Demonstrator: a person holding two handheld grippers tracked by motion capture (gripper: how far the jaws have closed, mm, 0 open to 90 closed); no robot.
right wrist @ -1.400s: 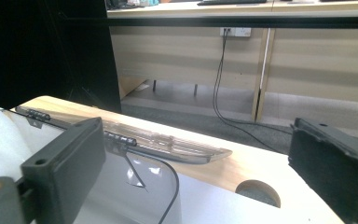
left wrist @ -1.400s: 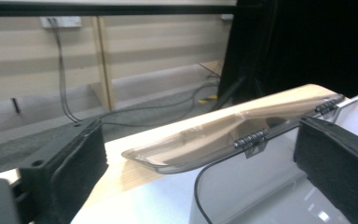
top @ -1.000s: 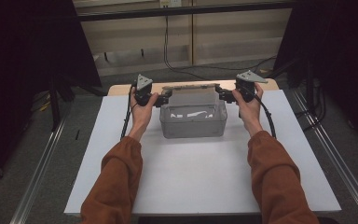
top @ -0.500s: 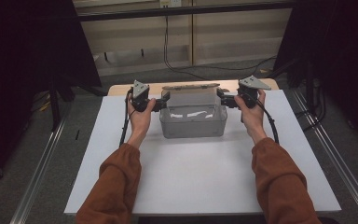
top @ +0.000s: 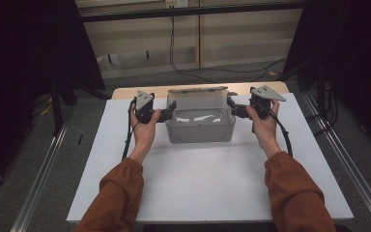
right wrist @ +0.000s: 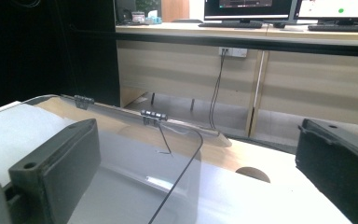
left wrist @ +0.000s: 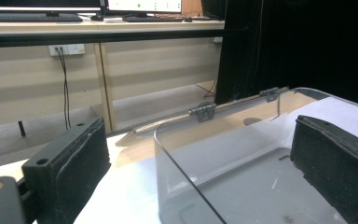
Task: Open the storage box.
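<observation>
A clear plastic hinged-lid box [top: 200, 121] on the white tabletop [top: 207, 188] is straddled at opposite side walls by the spread jaws of the left gripper [top: 165, 112] and right gripper [top: 234, 107].

- Table [top: 207, 193]: white top, rectangular, seen from the high view; a strip of bare wood [top: 125, 92] shows along its far edge.
- Clear plastic box [top: 200, 121]: stands directly on the white top, at the far centre, lid hinged open toward the far side.
- Hinges [left wrist: 203, 112]: two dark hinges join lid and box on its far rim.
- Box interior: contents cannot be told; pale glints only.
- Near half of the top: plain white.
</observation>
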